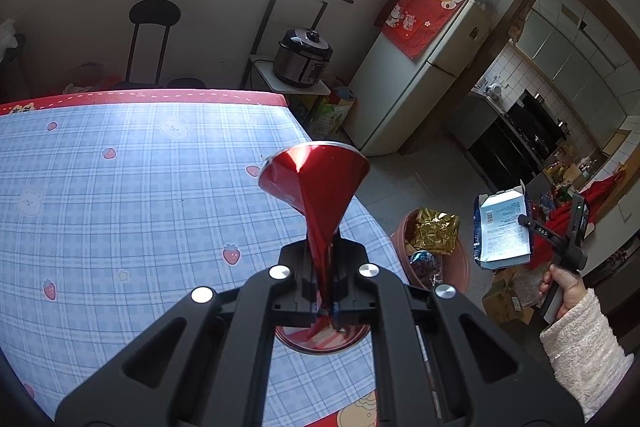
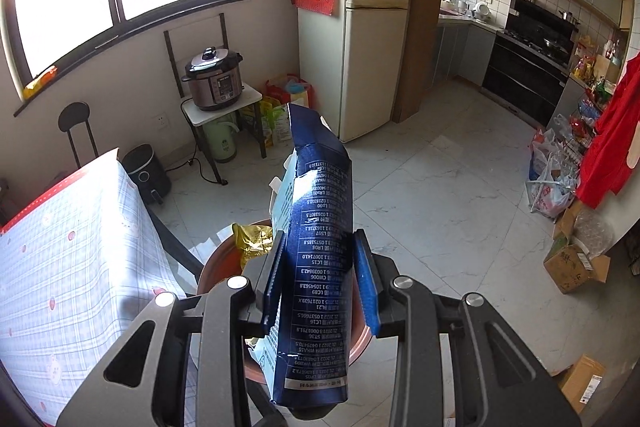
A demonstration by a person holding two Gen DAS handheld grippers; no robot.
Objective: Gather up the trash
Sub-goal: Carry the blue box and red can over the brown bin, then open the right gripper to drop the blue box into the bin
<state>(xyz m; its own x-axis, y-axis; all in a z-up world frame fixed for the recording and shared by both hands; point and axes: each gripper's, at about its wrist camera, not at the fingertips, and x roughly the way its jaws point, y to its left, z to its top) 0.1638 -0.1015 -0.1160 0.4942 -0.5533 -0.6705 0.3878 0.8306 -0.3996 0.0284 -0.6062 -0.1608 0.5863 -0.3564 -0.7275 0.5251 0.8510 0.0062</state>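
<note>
My left gripper (image 1: 324,267) is shut on a red can (image 1: 316,179) crushed flat in the middle, held above the right edge of the table with the blue checked cloth (image 1: 120,167). To its right a hand (image 1: 560,287) holds my right gripper (image 2: 320,275), which is shut on a dark blue cardboard box (image 2: 320,227) with an open top flap. The blue box (image 1: 504,231) hangs over a round reddish-brown bin (image 2: 208,267) on the floor beside the table. The bin (image 1: 460,267) holds a crumpled gold wrapper (image 1: 434,233) and other shiny scraps. The gold wrapper (image 2: 250,239) lies at the bin's left side.
A pressure cooker (image 2: 214,79) stands on a small white side table under the window. A fridge (image 2: 360,39) is behind it, a black stool (image 2: 74,119) by the wall. Cardboard boxes (image 2: 572,267) and bags line the right wall. The white tiled floor runs toward the kitchen.
</note>
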